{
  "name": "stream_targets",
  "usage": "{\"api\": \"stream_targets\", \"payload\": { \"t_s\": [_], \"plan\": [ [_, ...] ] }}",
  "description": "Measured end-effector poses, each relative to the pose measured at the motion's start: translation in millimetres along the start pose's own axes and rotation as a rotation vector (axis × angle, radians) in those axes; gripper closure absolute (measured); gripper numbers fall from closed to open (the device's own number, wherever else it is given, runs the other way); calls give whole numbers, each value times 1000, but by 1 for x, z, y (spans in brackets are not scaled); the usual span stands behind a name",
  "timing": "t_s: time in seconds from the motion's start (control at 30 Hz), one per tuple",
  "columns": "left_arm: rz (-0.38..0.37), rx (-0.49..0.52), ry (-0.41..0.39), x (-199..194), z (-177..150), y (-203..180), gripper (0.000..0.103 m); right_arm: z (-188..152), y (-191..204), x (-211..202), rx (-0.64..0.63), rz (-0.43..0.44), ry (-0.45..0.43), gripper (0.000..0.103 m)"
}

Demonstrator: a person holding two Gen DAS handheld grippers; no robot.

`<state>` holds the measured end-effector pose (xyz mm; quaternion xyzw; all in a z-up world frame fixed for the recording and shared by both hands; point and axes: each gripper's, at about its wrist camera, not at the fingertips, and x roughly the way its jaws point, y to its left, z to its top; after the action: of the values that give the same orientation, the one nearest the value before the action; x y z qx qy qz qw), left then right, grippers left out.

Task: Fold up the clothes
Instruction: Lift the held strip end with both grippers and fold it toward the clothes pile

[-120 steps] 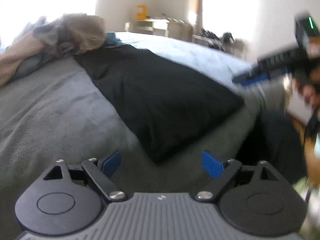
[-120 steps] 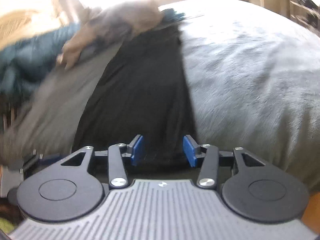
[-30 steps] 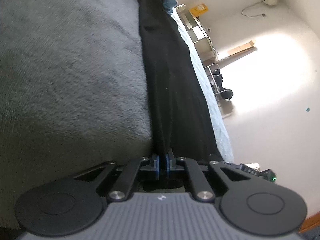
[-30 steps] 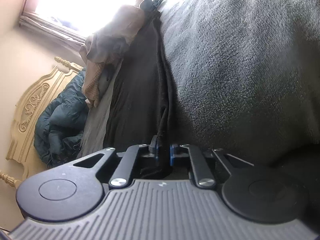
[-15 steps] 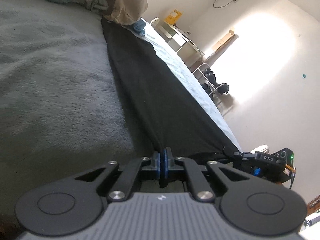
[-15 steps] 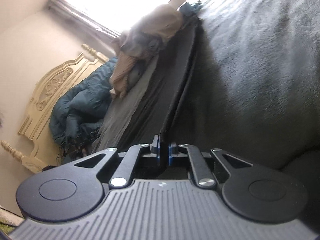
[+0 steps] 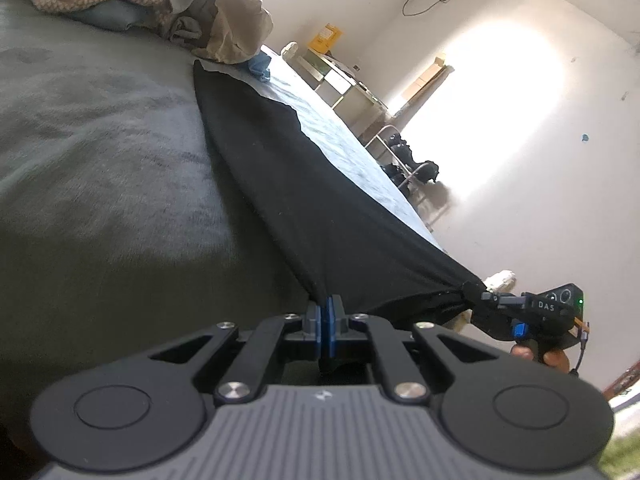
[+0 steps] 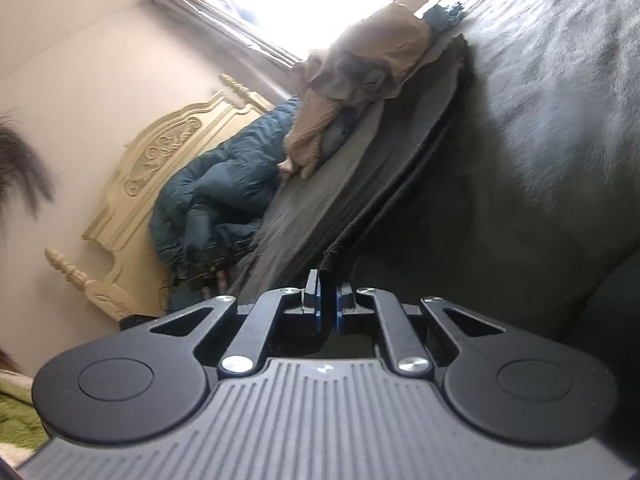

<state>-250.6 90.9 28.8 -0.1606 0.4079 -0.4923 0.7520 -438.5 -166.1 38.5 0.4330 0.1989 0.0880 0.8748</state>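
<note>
Left black two-finger gripper with blue pads (image 7: 325, 326) is clamped tight, its pads pressed together on a corner of the black stretched garment (image 7: 316, 200). Over to its right and slightly ahead, the right black two-finger gripper with blue pads (image 8: 329, 312) pinches the other corner, a thin gap between its pads where the hem runs in. The bare hand (image 7: 540, 354) wraps its handle from below.

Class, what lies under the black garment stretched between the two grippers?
Under the black garment lies the grey blanket and a pale blue sheet. Anything directly beneath the cloth is covered.
</note>
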Motion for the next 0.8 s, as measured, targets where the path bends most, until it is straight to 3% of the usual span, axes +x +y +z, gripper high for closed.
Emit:
{"api": "stream_targets", "payload": {
  "t_s": [0.27,0.4,0.5,0.8],
  "plan": [
    [-20,-52,1,-103,-23,7,99,-22,37,-26,9,61,16,98],
    [-48,-51,-28,-129,-11,23,99,-17,34,-20,34,120,-32,98],
    [-66,-52,-56,-127,10,37,98,-1,25,-7,41,147,-73,98],
    [-58,-130,-155,-45,112,79,98,73,-15,55,39,163,-133,98]
  ]
}}
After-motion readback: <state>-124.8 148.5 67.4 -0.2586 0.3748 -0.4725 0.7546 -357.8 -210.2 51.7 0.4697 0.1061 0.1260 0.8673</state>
